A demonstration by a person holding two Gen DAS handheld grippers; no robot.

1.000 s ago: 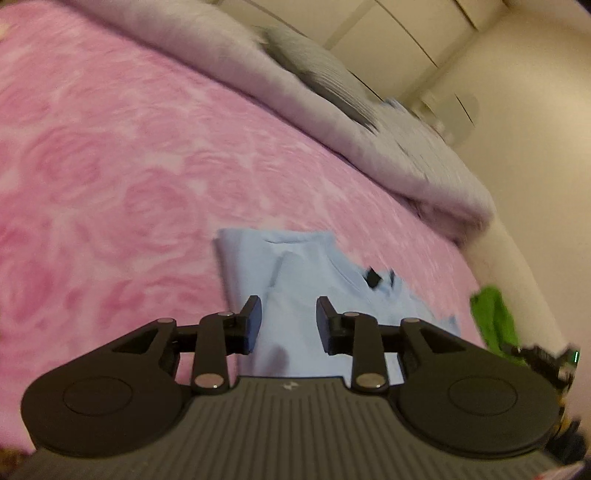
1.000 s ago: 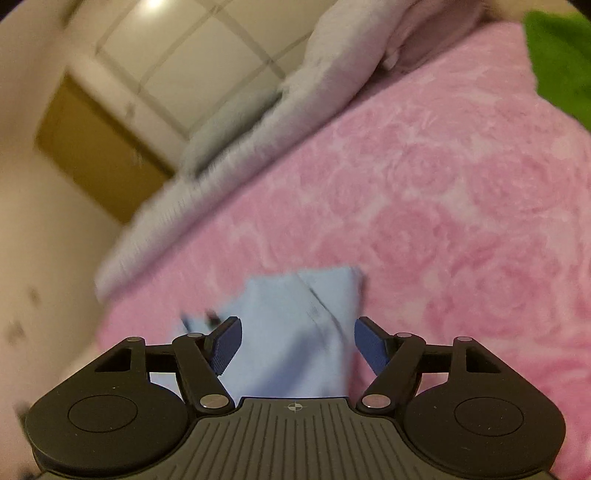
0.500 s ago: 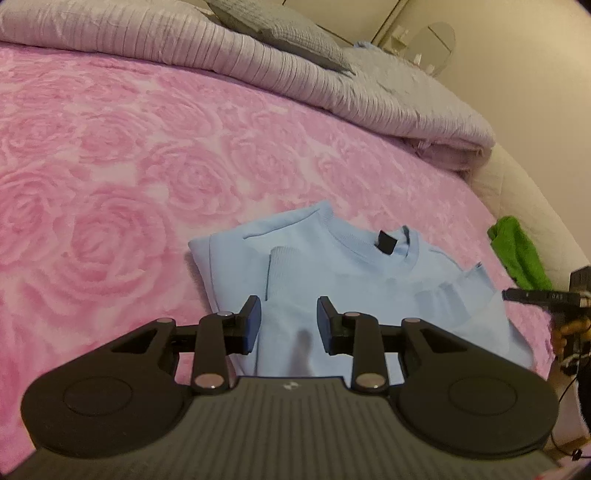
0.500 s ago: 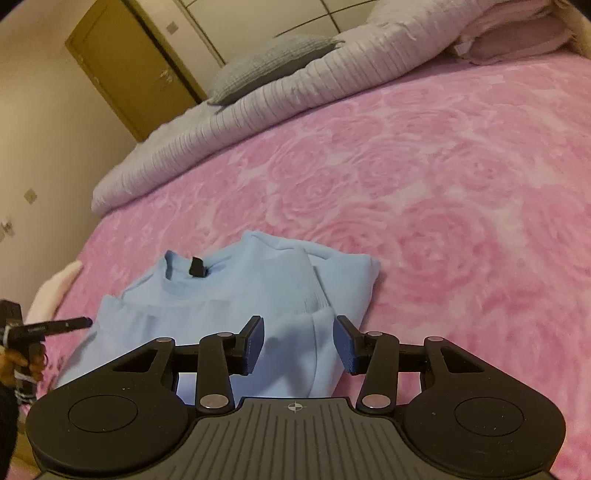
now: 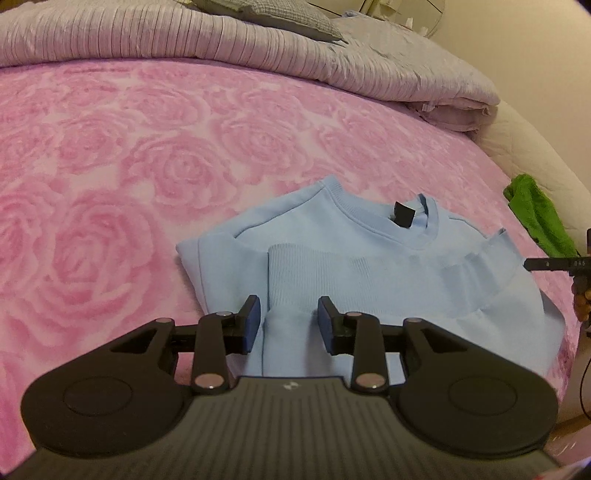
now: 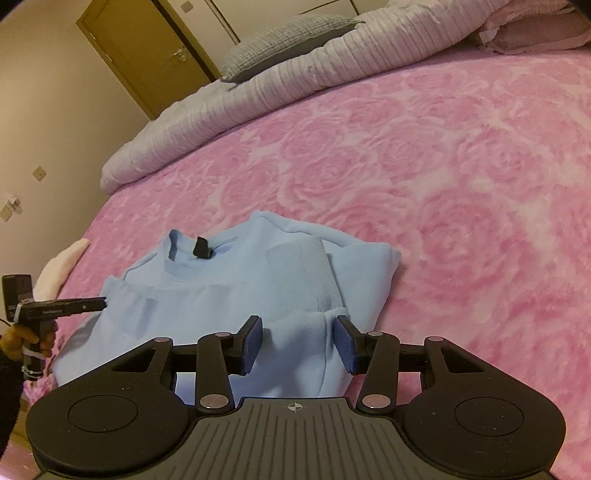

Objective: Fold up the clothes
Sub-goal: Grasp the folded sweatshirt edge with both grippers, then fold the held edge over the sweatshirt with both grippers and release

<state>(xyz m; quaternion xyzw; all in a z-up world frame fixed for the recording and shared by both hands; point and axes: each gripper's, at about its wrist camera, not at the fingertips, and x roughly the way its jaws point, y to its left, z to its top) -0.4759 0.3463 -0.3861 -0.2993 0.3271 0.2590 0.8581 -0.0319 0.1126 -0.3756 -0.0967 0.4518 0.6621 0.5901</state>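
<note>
A light blue sweatshirt (image 5: 369, 269) lies folded on the pink rose-patterned bedspread (image 5: 110, 166), collar and black neck tag away from me, sleeves folded across the chest. My left gripper (image 5: 289, 314) is open and empty, just above its near left part. In the right wrist view the sweatshirt (image 6: 221, 295) lies the same way. My right gripper (image 6: 299, 332) is open and empty over its near right part, by the ribbed cuff (image 6: 306, 273). Each gripper shows at the edge of the other's view, the right one (image 5: 554, 264) and the left one (image 6: 55, 308).
A rolled grey quilt (image 5: 258, 40) with a grey pillow (image 5: 266, 14) lies along the far side of the bed. A green cloth (image 5: 535, 218) sits at the bed's right edge. A brown door (image 6: 147, 55) stands beyond the bed's left side.
Both grippers have levelled out and steadied over the sweatshirt. The right gripper's jaws narrowed, then widened a little. The left jaws stay open at about the same width.
</note>
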